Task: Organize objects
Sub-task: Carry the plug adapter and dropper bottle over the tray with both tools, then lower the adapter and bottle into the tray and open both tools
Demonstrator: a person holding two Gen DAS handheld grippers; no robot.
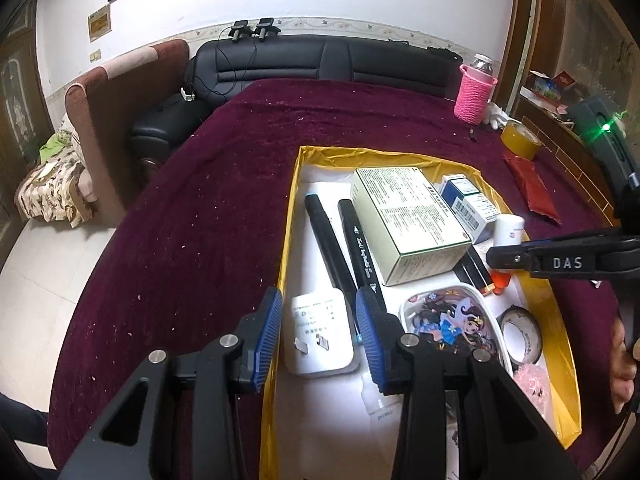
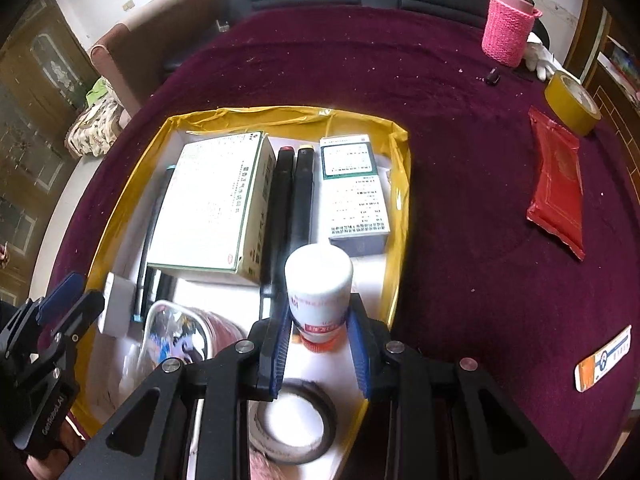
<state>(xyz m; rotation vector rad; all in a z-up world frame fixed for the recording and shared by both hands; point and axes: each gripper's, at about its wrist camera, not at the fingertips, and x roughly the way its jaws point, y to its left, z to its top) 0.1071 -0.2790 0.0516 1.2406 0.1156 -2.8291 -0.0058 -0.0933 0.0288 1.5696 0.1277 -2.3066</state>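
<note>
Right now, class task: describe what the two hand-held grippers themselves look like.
Both the left gripper and right gripper have black angular linkage arms with silver round pivot bolts and jaws lined with ribbed blue pads. White "DAS" lettering marks the right one's side; the left one's body reads "GenRobot.AI".

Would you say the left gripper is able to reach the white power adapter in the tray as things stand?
Probably yes. The left gripper is open, and the white power adapter lies flat between its fingers with nothing on top; the black markers lie just beyond it.
</note>
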